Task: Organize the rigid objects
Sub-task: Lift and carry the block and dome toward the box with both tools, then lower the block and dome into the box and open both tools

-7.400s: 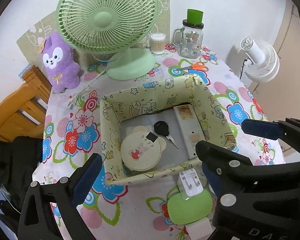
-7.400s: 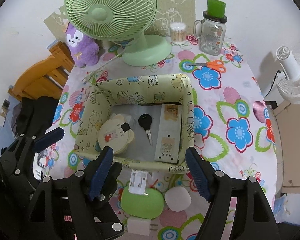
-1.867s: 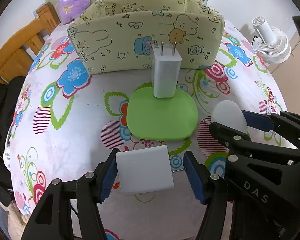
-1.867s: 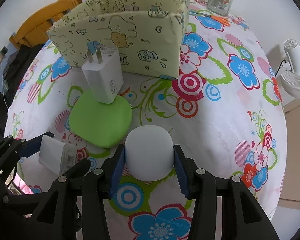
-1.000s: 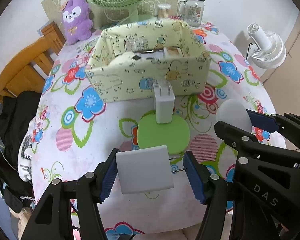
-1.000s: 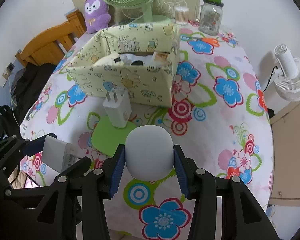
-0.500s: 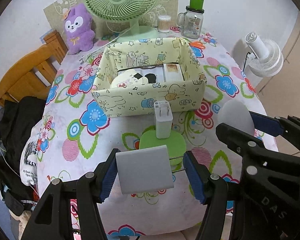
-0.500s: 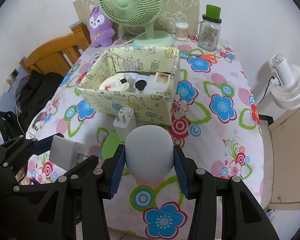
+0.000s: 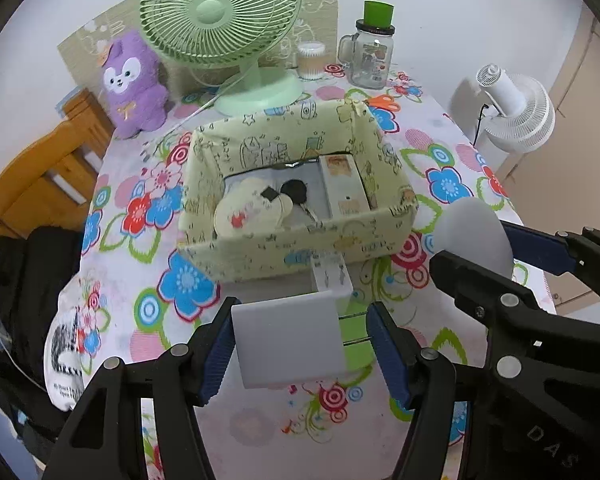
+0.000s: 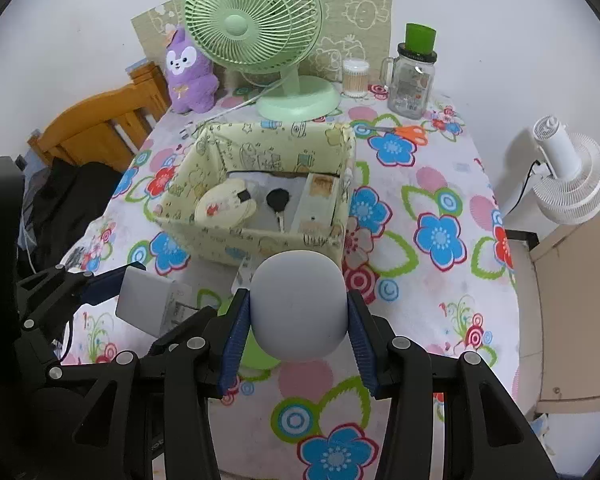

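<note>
Matt white plastic charger block [image 9: 288, 340] and smooth matt rounded case [image 10: 300, 306], printed cloth storage box [image 9: 300, 240], floral cloth on the bench [image 10: 420, 208], fuzzy plush toy [image 9: 134, 80] (purple), glossy glass jar [image 10: 412, 80], varnished wooden chair [image 10: 100, 128].

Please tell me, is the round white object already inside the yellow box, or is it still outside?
Outside. The round white object is clamped in the right gripper, in front of the yellow box.

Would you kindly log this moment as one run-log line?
left tool: shut on white square block | right tool: shut on white rounded case | yellow fabric box: ahead
</note>
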`<action>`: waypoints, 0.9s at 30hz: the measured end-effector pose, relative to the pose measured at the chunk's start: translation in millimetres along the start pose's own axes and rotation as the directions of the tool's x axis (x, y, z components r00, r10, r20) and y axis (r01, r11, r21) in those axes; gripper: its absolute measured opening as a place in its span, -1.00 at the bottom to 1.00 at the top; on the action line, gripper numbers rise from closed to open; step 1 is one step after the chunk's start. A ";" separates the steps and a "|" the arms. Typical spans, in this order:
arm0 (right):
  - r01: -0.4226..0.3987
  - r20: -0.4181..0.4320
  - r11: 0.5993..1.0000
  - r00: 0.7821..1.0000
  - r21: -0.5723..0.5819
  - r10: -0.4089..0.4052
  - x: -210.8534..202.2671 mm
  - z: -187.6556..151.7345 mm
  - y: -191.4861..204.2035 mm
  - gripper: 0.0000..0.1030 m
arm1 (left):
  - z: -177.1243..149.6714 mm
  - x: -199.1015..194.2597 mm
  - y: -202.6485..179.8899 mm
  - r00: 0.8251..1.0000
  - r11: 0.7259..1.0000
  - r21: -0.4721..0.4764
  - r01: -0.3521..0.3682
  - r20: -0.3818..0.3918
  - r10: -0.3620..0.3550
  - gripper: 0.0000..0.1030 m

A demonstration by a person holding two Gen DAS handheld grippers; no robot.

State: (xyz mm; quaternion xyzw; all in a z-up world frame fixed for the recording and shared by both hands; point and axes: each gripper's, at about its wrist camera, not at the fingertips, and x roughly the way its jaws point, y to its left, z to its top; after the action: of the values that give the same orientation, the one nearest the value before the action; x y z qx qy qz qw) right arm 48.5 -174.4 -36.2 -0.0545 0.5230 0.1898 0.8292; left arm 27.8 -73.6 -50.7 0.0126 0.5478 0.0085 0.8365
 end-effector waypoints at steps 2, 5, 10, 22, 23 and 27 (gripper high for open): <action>0.005 -0.001 1.000 1.000 0.011 -0.005 1.4 6.0 1.3 -0.02 | 5.9 0.5 3.1 1.000 1.000 0.013 0.005 0.003 -0.005 0.28; 0.012 -0.003 1.000 1.000 0.021 -0.012 3.5 13.2 3.0 -0.02 | 13.4 2.0 6.7 1.000 1.000 0.028 0.009 0.007 -0.009 0.28; 0.024 -0.011 0.999 1.000 0.024 -0.023 10.6 25.2 6.9 -0.02 | 22.6 8.2 14.4 1.000 0.999 0.034 0.025 -0.001 -0.025 0.28; 0.022 -0.016 0.999 1.000 0.033 -0.022 31.9 56.8 15.0 -0.02 | 49.8 25.4 34.4 0.999 0.998 0.053 0.044 -0.009 -0.043 0.28; 0.023 -0.017 0.999 1.000 0.035 -0.023 34.2 60.2 15.2 -0.02 | 52.6 27.4 35.4 0.999 0.997 0.055 0.048 -0.009 -0.048 0.28; 0.030 -0.019 0.999 0.999 0.034 -0.030 41.6 68.8 15.9 -0.02 | 62.2 36.0 37.2 0.998 0.996 0.071 0.061 -0.013 -0.061 0.28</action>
State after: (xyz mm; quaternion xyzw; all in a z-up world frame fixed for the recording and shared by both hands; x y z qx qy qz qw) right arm 116.6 -129.1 -40.6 -0.0497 0.5328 0.1677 0.8279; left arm 99.2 -36.1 -57.7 0.0257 0.5525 -0.0365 0.8323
